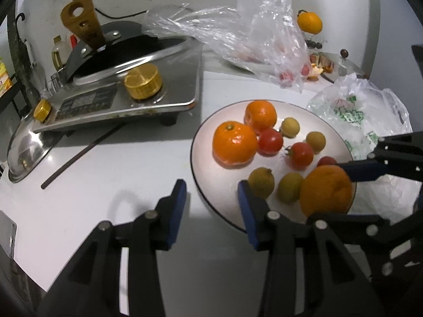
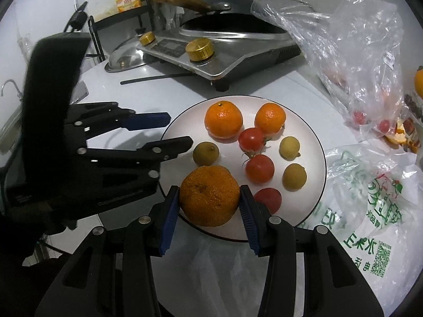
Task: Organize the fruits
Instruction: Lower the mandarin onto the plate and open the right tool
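Note:
A white plate holds two smooth oranges, three red tomatoes and several small yellow-green fruits. My right gripper is shut on a rough-skinned orange at the plate's near rim. The left wrist view shows that orange at the right, with a blue right finger against it. My left gripper is open with nothing between its fingers, one finger over the plate's left edge. In the right wrist view it reaches in from the left.
A steel cooker with gold knobs and a dark pan stands behind the plate, a lid and a dark chopstick beside it. Clear plastic bags and a green-printed bag lie to the right. Another orange sits far back.

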{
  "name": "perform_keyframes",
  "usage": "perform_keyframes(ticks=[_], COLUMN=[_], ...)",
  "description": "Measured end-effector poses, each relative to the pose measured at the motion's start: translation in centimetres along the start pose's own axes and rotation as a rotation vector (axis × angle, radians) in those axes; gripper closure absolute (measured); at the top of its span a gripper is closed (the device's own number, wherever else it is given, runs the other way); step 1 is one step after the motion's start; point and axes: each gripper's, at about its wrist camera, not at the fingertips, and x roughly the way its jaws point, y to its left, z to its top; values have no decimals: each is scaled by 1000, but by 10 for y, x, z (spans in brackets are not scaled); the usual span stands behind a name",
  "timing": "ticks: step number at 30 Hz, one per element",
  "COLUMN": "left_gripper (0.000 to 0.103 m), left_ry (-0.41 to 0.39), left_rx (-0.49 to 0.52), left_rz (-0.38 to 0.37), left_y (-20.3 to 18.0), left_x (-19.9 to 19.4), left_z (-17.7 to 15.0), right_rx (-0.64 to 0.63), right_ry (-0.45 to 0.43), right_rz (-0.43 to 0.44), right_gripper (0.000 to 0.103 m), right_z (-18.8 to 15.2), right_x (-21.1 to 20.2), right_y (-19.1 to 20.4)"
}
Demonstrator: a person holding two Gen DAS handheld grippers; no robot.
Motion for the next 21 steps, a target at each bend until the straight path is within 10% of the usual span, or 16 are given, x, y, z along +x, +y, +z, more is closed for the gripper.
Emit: perform_keyframes(ticks=[21], left_gripper=[61], left_ry=[-48], left_rx=[-7], left_rz=[-6], left_y=[-4], left_x=[-21], left_z=[-1], right_rx=[10], right_ry=[-6], right_rz=[-50], right_gripper=[47], right_z=[-2], right_x=[-1], right_y=[-1])
